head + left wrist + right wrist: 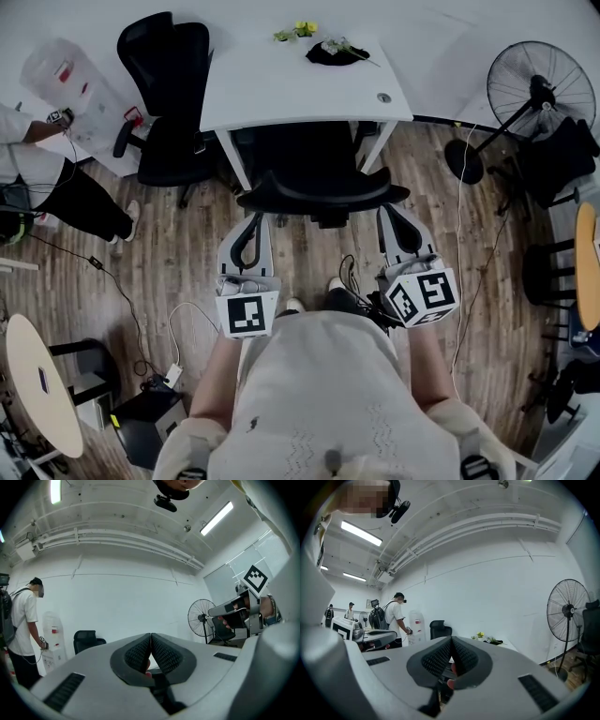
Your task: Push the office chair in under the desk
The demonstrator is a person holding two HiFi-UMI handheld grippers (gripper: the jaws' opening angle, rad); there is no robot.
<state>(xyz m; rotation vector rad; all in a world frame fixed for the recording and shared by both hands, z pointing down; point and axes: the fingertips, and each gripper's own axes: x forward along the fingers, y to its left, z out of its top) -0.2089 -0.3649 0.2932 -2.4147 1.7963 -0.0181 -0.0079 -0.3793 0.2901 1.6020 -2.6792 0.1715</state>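
office chair [319,183]: black, straight ahead of the person. Seat is in under the near edge of the bench; backrest and armrests stick out on the person's side.
bench [300,84]: white, rectangular, top centre of the head view. Small plants [298,31] and a dark object [334,54] sit at its far edge.
left hand-held gripper [256,218]: clenched, jaws meeting tip to tip with nothing between them. Held level, pointing at the chair. Tip is just beside the left end of the backrest, at its lower edge; can't tell whether it touches.
right hand-held gripper [388,211]: clenched too, pads together and empty. Also level, with its tip just beside the right end of the backrest, near the armrest. Can't tell contact there either.
chair vs grippers: the backrest spans the gap between the two tips, one gripper at each end, both on the person's side. The bench is beyond the chair.
second chair [169,103]: black, left of the bench, apart from it.
fan [539,89]: standing on the floor, right of the bench.
other person [42,178]: standing at far left, beside a water dispenser [70,89].
floor [309,262]: wood planks, with cables lying near the person's feet.
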